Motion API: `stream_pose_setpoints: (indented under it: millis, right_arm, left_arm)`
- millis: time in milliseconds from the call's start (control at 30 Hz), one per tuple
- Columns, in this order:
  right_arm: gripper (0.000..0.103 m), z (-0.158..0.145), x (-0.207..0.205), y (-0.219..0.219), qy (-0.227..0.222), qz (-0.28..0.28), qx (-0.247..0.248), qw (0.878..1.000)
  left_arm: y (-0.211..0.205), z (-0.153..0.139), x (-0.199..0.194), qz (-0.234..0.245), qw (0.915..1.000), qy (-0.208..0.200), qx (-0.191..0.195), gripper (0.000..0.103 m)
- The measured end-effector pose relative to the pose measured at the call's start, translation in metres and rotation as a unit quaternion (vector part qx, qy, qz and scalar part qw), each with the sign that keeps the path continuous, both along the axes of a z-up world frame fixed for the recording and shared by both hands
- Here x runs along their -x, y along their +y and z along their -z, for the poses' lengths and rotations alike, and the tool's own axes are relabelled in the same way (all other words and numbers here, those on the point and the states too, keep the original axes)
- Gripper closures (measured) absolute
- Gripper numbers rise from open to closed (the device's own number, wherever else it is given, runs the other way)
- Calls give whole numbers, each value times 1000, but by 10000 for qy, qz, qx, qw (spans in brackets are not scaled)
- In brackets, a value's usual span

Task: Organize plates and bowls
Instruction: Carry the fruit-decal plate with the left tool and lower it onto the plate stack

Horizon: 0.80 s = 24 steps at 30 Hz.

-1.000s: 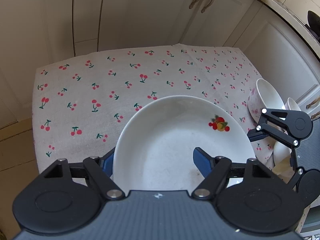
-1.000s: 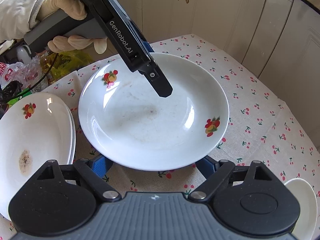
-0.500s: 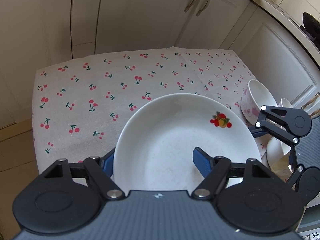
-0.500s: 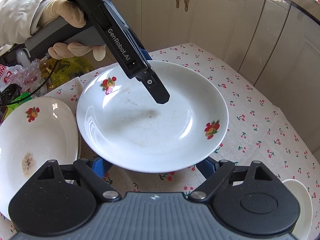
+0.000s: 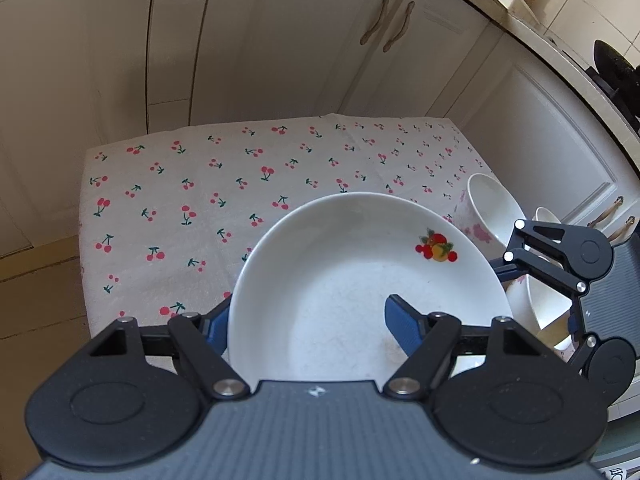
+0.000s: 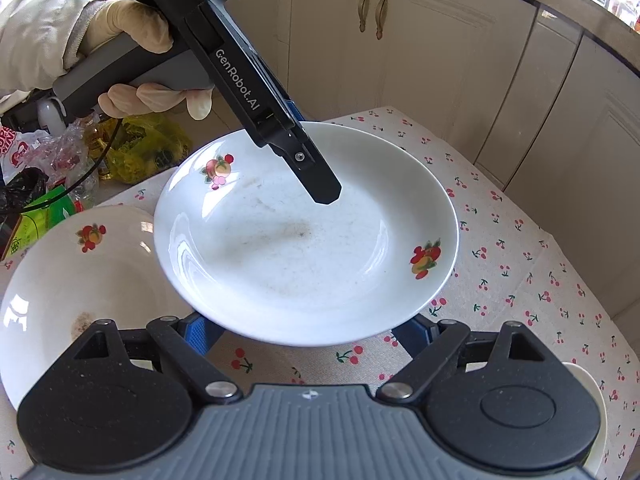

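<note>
A white plate with fruit prints (image 5: 352,272) (image 6: 304,240) hangs in the air above the cherry tablecloth (image 5: 208,200). My left gripper (image 5: 308,320) is shut on its rim, one blue finger (image 5: 400,324) over the inside and one under. In the right wrist view the left gripper's upper finger (image 6: 316,176) lies on the plate. My right gripper (image 6: 308,332) is open below the plate's near edge, not touching it. A stack of like plates (image 6: 80,280) lies on the left.
White bowls (image 5: 492,204) (image 5: 540,312) stand at the table's right edge, one with pink flowers. Another white bowl (image 6: 596,412) shows at lower right. Bags and bottles (image 6: 80,148) crowd the table's far left. Cupboard doors (image 5: 360,40) stand behind the table.
The left gripper has lifted the plate higher above the cloth. The right gripper has stayed open below the plate's near edge.
</note>
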State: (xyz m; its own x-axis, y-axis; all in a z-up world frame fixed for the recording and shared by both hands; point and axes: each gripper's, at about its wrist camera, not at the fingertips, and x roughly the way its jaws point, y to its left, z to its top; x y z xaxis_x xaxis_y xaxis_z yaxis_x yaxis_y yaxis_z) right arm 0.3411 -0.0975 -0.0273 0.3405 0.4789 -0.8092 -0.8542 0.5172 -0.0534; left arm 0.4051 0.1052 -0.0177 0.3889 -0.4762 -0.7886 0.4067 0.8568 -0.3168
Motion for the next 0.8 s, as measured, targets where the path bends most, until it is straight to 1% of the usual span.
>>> stream_pose_setpoints:
  millis: [200,433,600,800]
  right_arm:
    - [11,-16,21,-1,-114,-38,-50,9999]
    - [11,-29,61,-1,-123,-69,-121,9998]
    - [11,-29,99,-2,-68,-74,-173,9998]
    - [11,-22,138,-7,63,-55,-198,9998]
  left_arm:
    - [1,-17,24,-35,9999,-150,44,27]
    - [1,-27,72,-76,9997,-245,27,27]
    - [2,-26,110,-96,9997,-235,42,27]
    - [-1,-15,149,-52,9998,-175,41,27]
